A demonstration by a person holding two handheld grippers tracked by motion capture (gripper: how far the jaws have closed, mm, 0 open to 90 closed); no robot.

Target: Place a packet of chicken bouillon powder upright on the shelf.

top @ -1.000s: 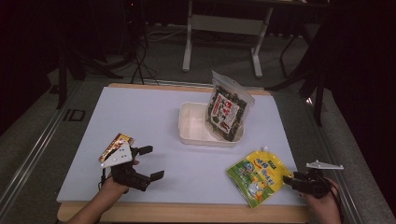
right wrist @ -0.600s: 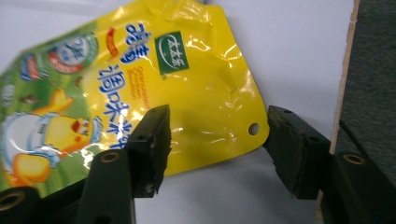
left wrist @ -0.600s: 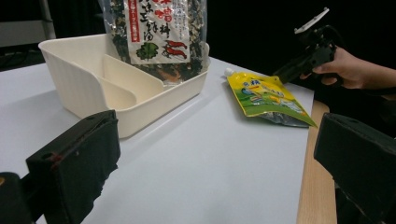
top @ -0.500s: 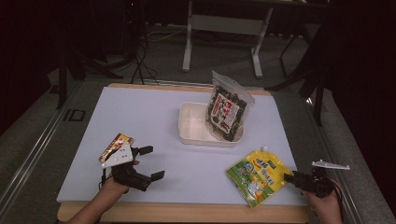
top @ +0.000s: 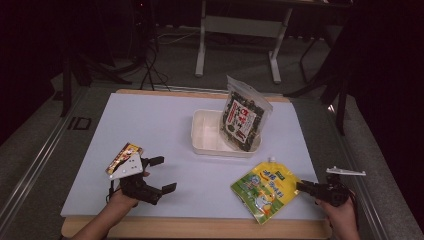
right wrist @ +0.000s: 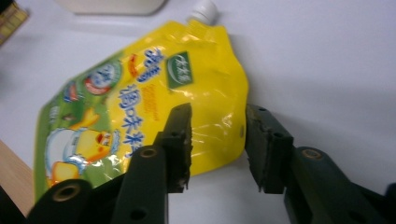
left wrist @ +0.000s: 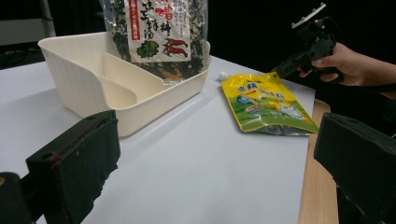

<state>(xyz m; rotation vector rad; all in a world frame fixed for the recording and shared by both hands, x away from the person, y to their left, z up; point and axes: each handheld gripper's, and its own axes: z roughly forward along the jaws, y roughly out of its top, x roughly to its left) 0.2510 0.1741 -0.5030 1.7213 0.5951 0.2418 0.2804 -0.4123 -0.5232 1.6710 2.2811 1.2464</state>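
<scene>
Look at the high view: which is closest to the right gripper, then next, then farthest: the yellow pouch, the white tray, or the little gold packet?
1. Yellow pouch, right beside the right gripper.
2. White tray, up the table's middle.
3. Gold packet, far left.

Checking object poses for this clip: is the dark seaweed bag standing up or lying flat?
Upright, slightly tilted. The seaweed bag stands on its bottom edge in the white tray, its top well above the rim.

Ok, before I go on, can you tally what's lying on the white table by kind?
Soft food pouches: 2, the yellow-green spouted plastic pouch and the clear bag of dark dried greens
Small yellow-brown snack packets: 1
Cream plastic divided trays: 1
Total: 4
</scene>
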